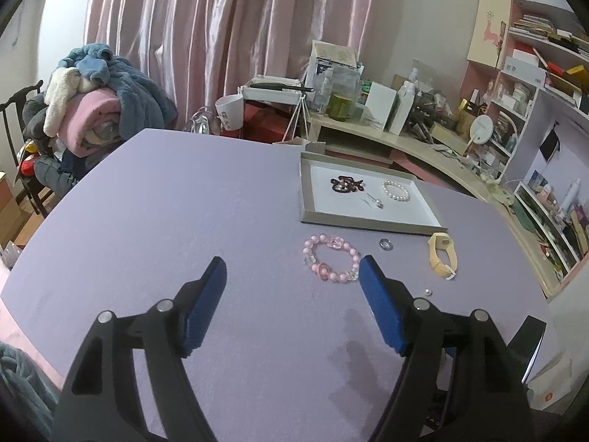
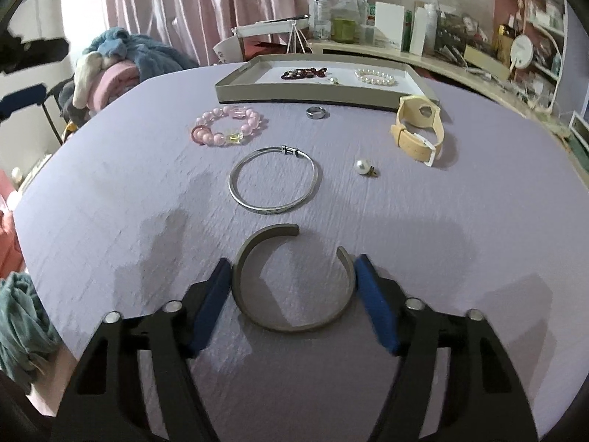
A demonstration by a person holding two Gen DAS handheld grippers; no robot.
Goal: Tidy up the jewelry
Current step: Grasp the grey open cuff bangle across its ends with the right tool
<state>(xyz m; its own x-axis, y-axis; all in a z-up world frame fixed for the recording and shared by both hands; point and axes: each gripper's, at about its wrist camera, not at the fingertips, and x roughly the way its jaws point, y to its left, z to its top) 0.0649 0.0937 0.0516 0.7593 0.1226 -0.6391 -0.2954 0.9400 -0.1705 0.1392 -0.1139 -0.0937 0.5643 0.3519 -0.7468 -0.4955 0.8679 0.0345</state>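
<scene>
1. Straddling the open grey cuff bangle (image 2: pixel 294 287), the right gripper (image 2: pixel 292 272) has its blue pads (image 2: pixel 375 302) set just outside the cuff's 2 sides, spread to about its width; whether they touch the metal I cannot tell.
2. Beyond the cuff lie a thin silver bangle (image 2: pixel 274 180) and, to its right, a pearl earring (image 2: pixel 362 167); all rest on the lilac tabletop (image 2: pixel 110 202).
3. Farther off sit a pink beaded bracelet (image 2: pixel 228 127), a small metal ring (image 2: pixel 316 112) and a cream watch (image 2: pixel 419 129).
4. At the far edge, the shallow grey tray (image 2: pixel 313 97) holds a dark red bead strand (image 2: pixel 303 72), a pearl bracelet (image 2: pixel 375 76) and a small pin.
5. Spread wide and empty, the left gripper (image 1: pixel 292 269) hangs above the table; the pink bracelet sits just beyond its right pad.
</scene>
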